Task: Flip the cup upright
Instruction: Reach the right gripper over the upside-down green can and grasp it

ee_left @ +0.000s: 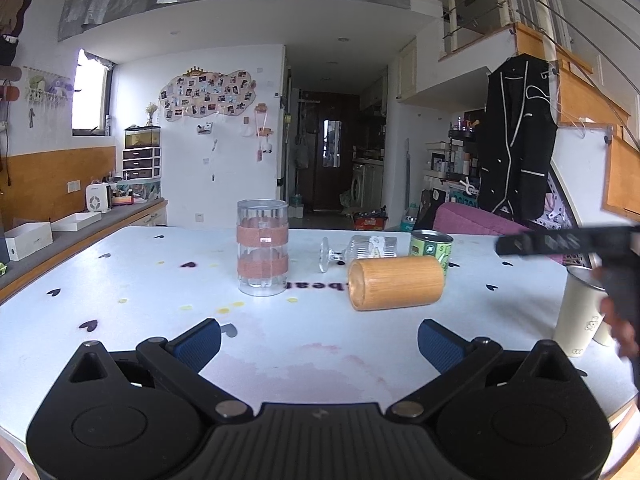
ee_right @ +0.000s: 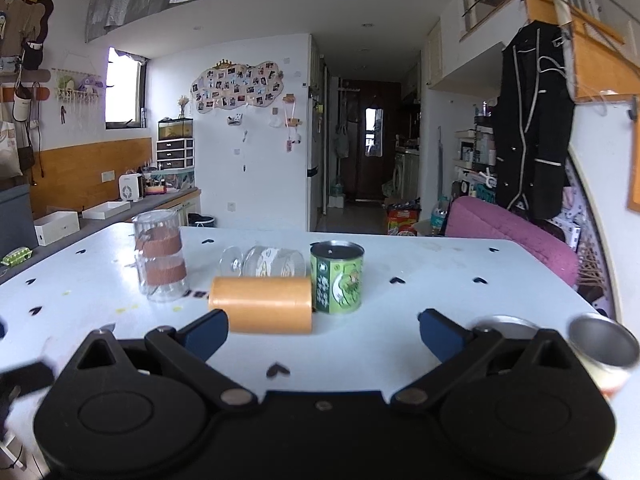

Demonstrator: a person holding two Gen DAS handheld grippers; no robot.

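Two views. From the left wrist, the left claw [ee_left: 319,338] gapes wide, holding nothing, facing the wooden cup [ee_left: 396,283] lying sideways mid-table [ee_left: 100,280]. From the right wrist, the right claw [ee_right: 323,334], equally wide and unladen, lines up near it, probably to grip.

Both wrist views low over table [ee_left: 120,272], facing far doorway; shared: wooden cup [ee_left: 396,283] [ee_right: 261,305] mid-frame, near.

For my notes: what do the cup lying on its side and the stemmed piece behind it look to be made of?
The tipped cup looks like bamboo or light wood with a matte finish: even tan colour, faint grain, no glare. The stemmed glass lying behind it appears to be clear ribbed glass, possibly plastic: see-through, with bright highlights on its foot.
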